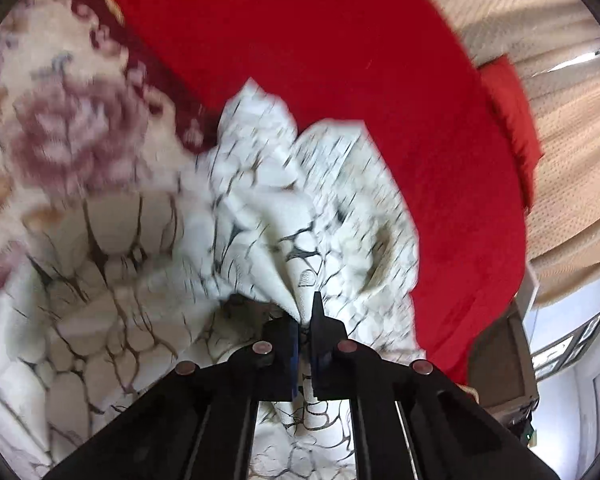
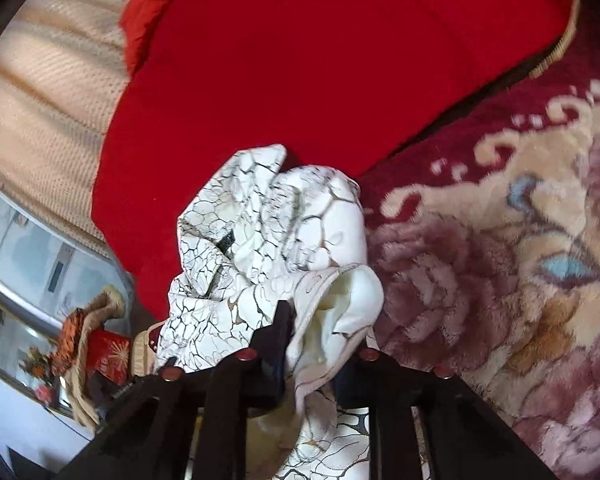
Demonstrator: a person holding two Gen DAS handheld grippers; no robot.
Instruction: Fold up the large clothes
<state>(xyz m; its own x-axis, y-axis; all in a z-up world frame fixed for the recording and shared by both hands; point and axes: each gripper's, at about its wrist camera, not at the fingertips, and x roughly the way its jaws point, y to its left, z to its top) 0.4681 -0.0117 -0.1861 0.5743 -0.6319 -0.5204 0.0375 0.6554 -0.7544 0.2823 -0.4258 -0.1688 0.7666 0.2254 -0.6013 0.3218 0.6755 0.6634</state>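
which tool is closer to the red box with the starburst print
Right. The right tool, shut on the white garment, has the red box just beside it at lower left. The left tool view shows no box.

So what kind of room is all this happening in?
Most likely a bedroom or living room at home. A red blanket is spread over a soft surface, a floral carpet lies beside it, and beige curtains hang behind.

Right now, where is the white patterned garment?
In both wrist views the white patterned garment lies bunched mid-frame, straddling the red blanket and floral rug, pinched by left gripper and right gripper.
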